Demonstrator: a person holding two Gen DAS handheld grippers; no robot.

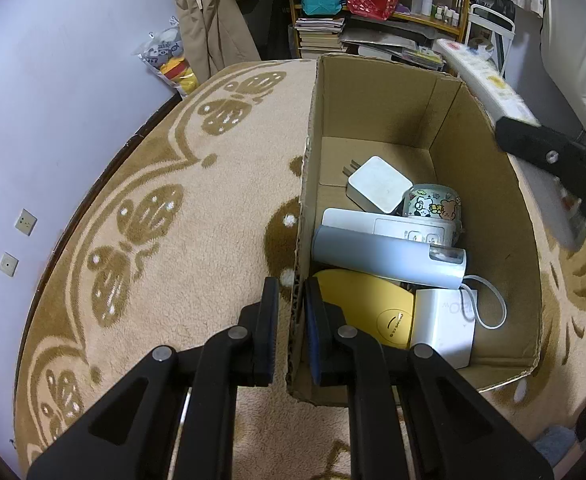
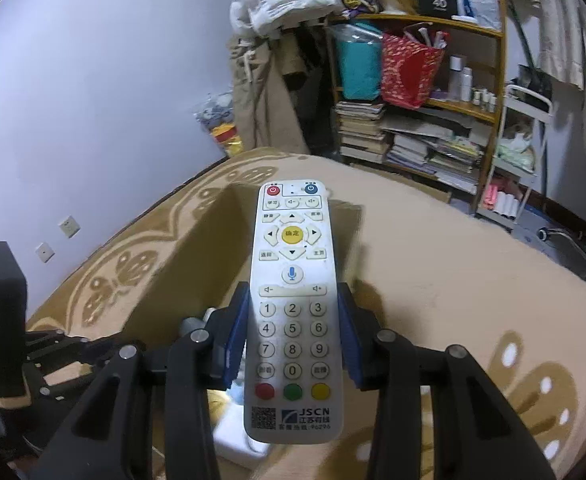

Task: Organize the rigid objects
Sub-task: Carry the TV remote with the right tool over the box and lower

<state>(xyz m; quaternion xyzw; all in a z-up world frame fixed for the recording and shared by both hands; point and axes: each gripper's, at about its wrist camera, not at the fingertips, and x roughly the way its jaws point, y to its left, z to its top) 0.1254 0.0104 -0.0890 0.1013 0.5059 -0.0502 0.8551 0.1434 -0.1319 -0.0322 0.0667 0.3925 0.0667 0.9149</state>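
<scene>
We have the remote (image 2: 293, 304) clamped across its width between the blue pads (image 2: 237, 336) of the right gripper (image 2: 293, 332), buttons facing up, its far end sticking out well past the fingertips. In the left view it hangs above the right wall of the box (image 1: 489, 208), not yet inside. The left gripper (image 1: 291, 320) is closed down on the box's left wall, one finger outside and one inside, so we hold the box steady on the blanket (image 1: 173, 240).

The step, as we read it, is to lay the remote in the box with the rest. The near half is crowded: a yellow disc (image 1: 365, 308), a white cube (image 1: 441, 324) with a cord, a pale blue bottle (image 1: 385, 256), a flat white device (image 1: 389, 226), a sticker cup (image 1: 433, 202) and an adapter (image 1: 377, 188). The bare floor lies at the far end and along the right wall. We should swing the remote over the rim first, then tip its far end down towards that bare strip, lengthwise with the box, so it slides in flat. Lower before letting go; dropped from height, it may knock the cup or bounce. Keep the left grip firm so the light cardboard does not shift
</scene>
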